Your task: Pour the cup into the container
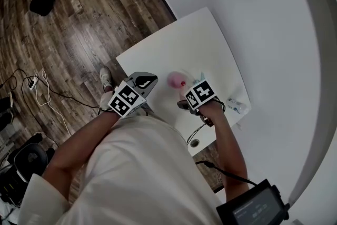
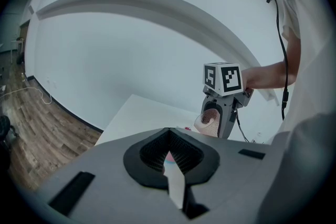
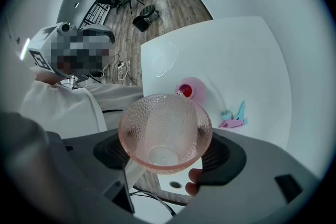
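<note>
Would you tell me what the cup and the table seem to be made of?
The cup is pink, see-through and dimpled, so glass or clear plastic; I cannot tell which. The table has a smooth matte white top, probably laminate or painted board; no grain shows.

Counting as I go: two claws, my left claw (image 2: pixel 169 157) and my right claw (image 3: pixel 164 155). One pink cup (image 3: pixel 165 131) between the right claw's jaws. Beyond it, one pink container (image 3: pixel 195 86), one small red piece (image 3: pixel 185 91) inside, one teal-and-pink clip (image 3: pixel 233 117) nearby, one table (image 3: pixel 236 50).
</note>
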{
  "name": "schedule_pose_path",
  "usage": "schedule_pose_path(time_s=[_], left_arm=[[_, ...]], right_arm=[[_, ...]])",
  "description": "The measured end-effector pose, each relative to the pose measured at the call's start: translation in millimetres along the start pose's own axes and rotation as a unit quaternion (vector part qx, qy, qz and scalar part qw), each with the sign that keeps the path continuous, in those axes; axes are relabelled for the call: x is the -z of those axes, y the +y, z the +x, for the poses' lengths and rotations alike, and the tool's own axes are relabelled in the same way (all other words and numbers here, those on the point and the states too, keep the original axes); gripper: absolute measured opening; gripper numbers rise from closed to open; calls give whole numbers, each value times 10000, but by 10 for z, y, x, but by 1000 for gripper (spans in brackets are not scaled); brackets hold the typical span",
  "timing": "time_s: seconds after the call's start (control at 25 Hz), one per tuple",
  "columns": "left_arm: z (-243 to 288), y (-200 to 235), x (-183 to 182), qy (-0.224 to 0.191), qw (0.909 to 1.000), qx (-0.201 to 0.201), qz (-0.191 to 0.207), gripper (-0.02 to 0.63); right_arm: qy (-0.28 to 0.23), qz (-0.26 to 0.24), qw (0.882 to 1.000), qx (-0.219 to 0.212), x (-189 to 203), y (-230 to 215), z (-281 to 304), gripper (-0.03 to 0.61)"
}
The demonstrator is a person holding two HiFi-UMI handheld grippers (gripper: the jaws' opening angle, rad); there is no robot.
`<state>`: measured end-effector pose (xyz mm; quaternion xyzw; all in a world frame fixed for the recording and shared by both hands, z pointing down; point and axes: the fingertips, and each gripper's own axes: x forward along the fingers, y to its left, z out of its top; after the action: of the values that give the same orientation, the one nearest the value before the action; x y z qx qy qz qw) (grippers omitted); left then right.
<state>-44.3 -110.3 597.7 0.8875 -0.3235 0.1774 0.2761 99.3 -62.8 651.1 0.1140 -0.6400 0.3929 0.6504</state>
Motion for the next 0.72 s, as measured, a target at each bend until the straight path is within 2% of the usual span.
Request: schedule_pose_path(time_s=[0.72], left_arm=[[49,3,42,-43,10000,-9,-23,9]], right_arm=[[95,10,10000,-23,38,-41,-46,380]])
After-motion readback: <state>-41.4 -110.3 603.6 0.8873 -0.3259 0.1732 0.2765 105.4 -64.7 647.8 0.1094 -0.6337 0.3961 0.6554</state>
